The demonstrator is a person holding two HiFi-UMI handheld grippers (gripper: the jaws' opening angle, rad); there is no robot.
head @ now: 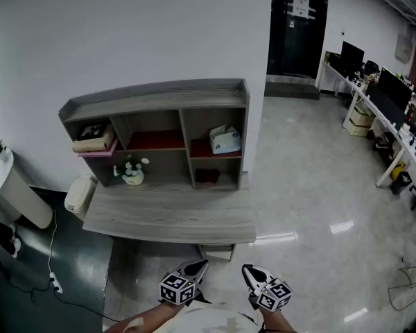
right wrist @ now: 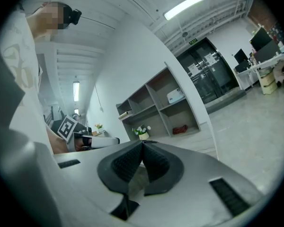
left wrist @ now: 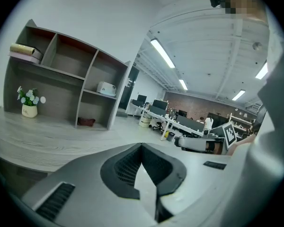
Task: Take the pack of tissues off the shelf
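Note:
The pack of tissues is a pale blue-and-white packet in the upper right compartment of the grey shelf unit. It also shows small in the left gripper view as the tissue pack and in the right gripper view as the tissue pack. My left gripper and right gripper hang low in front of the desk, well short of the shelf. Both are shut, with their tips meeting and nothing between them, as the left gripper and right gripper show.
A grey desk top runs below the shelf. On it stands a small flower pot; stacked books fill the upper left compartment and a dark red object lies at the lower right. A white bin stands left; office desks stand far right.

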